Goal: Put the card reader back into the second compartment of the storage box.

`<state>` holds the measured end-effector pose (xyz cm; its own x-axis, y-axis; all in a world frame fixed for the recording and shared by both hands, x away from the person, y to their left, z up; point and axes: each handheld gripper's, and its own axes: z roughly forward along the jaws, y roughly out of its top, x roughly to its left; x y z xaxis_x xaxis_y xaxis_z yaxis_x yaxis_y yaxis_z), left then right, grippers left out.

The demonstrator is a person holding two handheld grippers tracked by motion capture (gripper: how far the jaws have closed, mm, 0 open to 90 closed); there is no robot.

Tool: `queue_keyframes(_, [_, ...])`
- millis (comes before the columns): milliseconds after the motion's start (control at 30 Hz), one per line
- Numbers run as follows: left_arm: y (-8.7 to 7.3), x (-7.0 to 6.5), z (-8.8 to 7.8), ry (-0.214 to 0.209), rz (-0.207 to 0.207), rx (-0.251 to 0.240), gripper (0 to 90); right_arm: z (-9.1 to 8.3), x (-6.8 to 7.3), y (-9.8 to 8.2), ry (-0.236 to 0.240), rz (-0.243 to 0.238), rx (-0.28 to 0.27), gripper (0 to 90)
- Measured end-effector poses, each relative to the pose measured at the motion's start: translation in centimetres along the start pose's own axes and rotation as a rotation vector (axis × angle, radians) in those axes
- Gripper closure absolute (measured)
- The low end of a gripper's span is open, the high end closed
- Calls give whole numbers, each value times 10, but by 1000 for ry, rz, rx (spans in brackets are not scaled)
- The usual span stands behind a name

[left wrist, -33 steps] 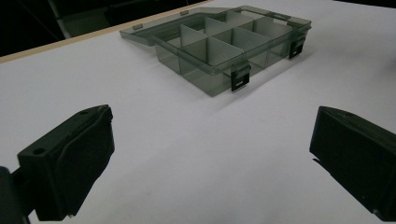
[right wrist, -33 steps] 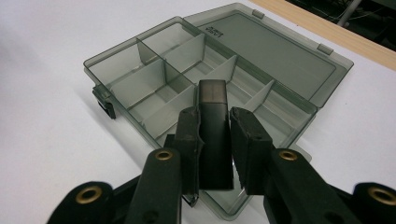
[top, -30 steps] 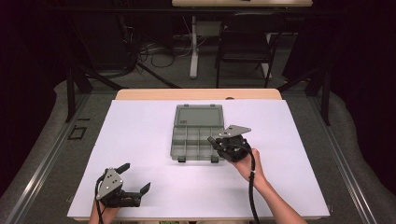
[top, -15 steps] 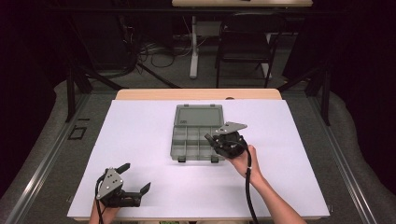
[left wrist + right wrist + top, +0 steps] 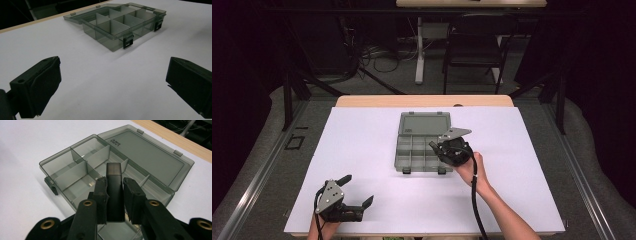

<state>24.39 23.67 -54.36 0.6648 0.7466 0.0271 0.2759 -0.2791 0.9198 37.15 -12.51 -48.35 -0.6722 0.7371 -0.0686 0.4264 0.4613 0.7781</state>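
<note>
The white table (image 5: 362, 150) lay broad under the lamps, and near its middle sat the smoky grey organizer box (image 5: 422, 152), lid (image 5: 424, 124) thrown back flat on the far side, its compartments bare as far as one could see. Two black latches (image 5: 128, 41) hung loose on its near wall.

Over the box's right near corner hovered the right gripper (image 5: 448, 150), the person's right hand (image 5: 472, 167) behind it. Here was the business: its jaws were clamped tight on a small black block (image 5: 115, 192), upright between the pads (image 5: 101, 195), its top poking out above the fingertips and sitting right over the dividers (image 5: 97, 155). It looked like the placing step, the block carried and poised but not yet in a compartment. The next move, I reckoned, called for lining it up with one cell, clear of the thin divider walls, lowering it in, and only then letting the jaws go.

Down at the near left edge of the table, well apart from the box, the left gripper (image 5: 357, 202) rested idle, jaws spread wide, nothing between them but white tabletop.
</note>
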Motion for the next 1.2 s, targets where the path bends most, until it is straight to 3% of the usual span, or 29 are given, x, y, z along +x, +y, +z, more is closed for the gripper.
queue_keyframes(533, [0, 0, 0, 0, 1, 1, 1, 11, 2, 12, 1, -15, 9, 733])
queue_keyframes(1200, [0, 0, 0, -5, 1, 2, 1, 29, 3, 23, 10, 2, 36, 732])
